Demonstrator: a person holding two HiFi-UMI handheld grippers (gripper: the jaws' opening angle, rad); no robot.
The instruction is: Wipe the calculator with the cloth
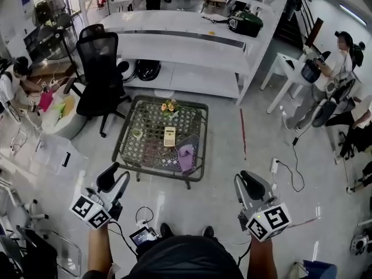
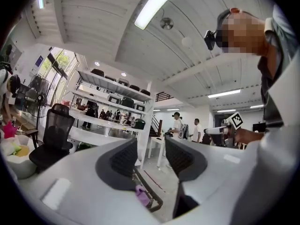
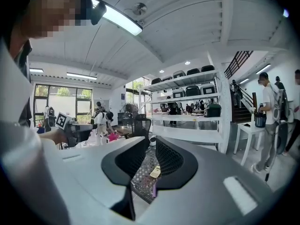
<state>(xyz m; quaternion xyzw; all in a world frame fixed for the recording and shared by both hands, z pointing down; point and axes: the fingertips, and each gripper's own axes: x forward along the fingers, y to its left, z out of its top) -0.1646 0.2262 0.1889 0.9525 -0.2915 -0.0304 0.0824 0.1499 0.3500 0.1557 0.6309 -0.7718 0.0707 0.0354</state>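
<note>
1. We have the calculator (image 1: 169,136) lying flat near the middle of the low mesh-top table (image 1: 145,149), long side running away from us.
2. The purple cloth (image 1: 186,157) is on the same table, crumpled, just beside the calculator on its near-right side. We can't tell whether the two touch.
3. Neither tool is on the cloth or the calculator. Both hang over the floor on the near side of the table, well apart from it.
4. The left gripper (image 1: 116,176) is held about level. Its jaws stand apart with a moderate gap and nothing is between them. Through that gap its own view shows a table corner and a bit of the cloth.
5. The right gripper (image 1: 247,182) is tipped slightly down. Its jaws are drawn together to a thin slit and it is empty. Through the slit its own view catches the table top and the calculator.
6. The grippers are well apart from each other, one on each side of the person's shoes (image 1: 185,231).
7. Also on the table are a small bunch of flowers (image 1: 169,106) at the far edge and a small green item (image 1: 137,133) left of the calculator.
8. Around the table are a black office chair (image 1: 100,68) at far left and white shelving (image 1: 186,45) behind. A person (image 1: 343,54) is at the far right by a small white table (image 1: 285,68).
</note>
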